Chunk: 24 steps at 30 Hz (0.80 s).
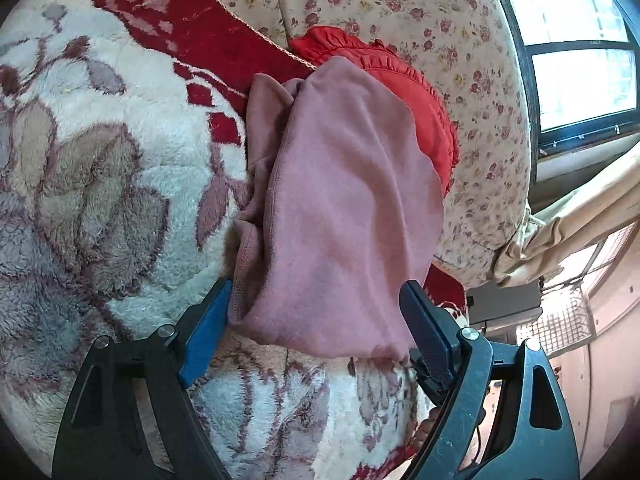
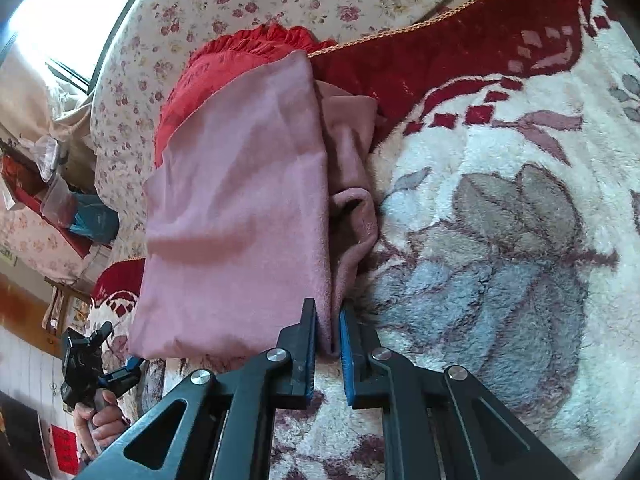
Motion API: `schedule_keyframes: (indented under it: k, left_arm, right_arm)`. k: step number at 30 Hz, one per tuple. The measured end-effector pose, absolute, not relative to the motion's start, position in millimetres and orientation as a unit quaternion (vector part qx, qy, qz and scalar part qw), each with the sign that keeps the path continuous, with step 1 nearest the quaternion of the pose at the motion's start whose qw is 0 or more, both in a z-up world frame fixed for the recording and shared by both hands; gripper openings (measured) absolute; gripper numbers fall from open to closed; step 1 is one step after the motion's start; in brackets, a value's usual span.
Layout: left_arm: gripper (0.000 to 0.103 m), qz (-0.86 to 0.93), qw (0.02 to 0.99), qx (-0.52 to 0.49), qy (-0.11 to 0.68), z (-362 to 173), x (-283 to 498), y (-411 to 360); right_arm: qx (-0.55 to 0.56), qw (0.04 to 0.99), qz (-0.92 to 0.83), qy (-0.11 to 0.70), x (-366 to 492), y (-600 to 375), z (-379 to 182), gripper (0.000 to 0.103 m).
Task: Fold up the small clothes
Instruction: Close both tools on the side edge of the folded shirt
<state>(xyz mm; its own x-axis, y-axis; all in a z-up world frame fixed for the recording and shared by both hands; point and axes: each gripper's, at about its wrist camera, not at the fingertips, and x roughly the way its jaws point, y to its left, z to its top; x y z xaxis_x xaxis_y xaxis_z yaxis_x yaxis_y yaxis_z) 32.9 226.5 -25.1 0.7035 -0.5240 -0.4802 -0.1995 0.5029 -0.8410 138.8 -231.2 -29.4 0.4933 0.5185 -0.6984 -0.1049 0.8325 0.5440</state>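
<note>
A dusty-pink garment (image 1: 344, 200) lies folded lengthwise on a fluffy flowered blanket (image 1: 100, 168), with bunched layers along its left side. My left gripper (image 1: 320, 312) is open wide at the garment's near end, and the cloth lies between its blue pads. In the right wrist view the same pink garment (image 2: 240, 208) has its thick folded edge on the right. My right gripper (image 2: 328, 314) is shut on the near corner of that folded edge, and pink cloth shows pinched between the pads. A red ruffled garment (image 1: 424, 96) (image 2: 224, 64) lies partly under the pink garment's far end.
A cream quilt with small roses (image 1: 420, 8) lies bunched beyond the clothes. A window (image 1: 580, 80) and a curtain are at the far side. A person's hand (image 2: 100, 420) grips the other tool's handle at the bed's edge, beside cluttered shelves (image 2: 60, 200).
</note>
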Motion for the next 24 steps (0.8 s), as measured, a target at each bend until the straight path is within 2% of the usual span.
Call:
schedule_keyframes:
  k: [3, 4, 5, 7, 10, 13, 15, 18, 24]
  left_arm:
    - [0.079, -0.097, 0.786, -0.485, 0.371, -26.5, 31.7, 227.1]
    - [0.067, -0.082, 0.792, -0.472, 0.378, -27.3, 32.5, 225.7]
    - [0.051, -0.071, 0.797, -0.457, 0.388, -28.8, 33.6, 223.6]
    - [0.033, -0.048, 0.810, -0.420, 0.407, -30.3, 36.7, 216.9]
    - [0.016, -0.043, 0.821, -0.388, 0.417, -30.7, 39.7, 209.5]
    - [0.011, -0.037, 0.841, -0.343, 0.416, -25.4, 36.9, 197.5]
    - [0.010, -0.039, 0.858, -0.309, 0.409, -15.1, 29.1, 188.3]
    - [0.010, -0.046, 0.871, -0.277, 0.404, -2.9, 7.1, 178.0]
    - [0.010, -0.086, 0.826, -0.330, 0.450, -18.2, -45.3, 167.5]
  right_arm:
    - [0.212, 0.836, 0.185, 0.470, 139.3, -228.2, -30.1, 0.010]
    - [0.207, 0.837, 0.181, 0.473, 139.5, -226.8, -31.4, 0.010]
    - [0.206, 0.838, 0.179, 0.473, 140.6, -226.5, -32.4, 0.010]
    - [0.208, 0.839, 0.175, 0.472, 140.8, -226.0, -34.1, 0.011]
    - [0.208, 0.840, 0.169, 0.471, 143.1, -223.0, -34.6, 0.013]
    - [0.197, 0.841, 0.173, 0.474, 145.3, -219.0, -34.7, 0.014]
    - [0.165, 0.849, 0.174, 0.470, 143.3, -215.7, -28.6, 0.007]
    - [0.138, 0.861, 0.172, 0.458, 132.6, -215.2, -12.0, 0.006]
    - [0.143, 0.859, 0.169, 0.461, 88.2, -248.0, 13.4, 0.006]
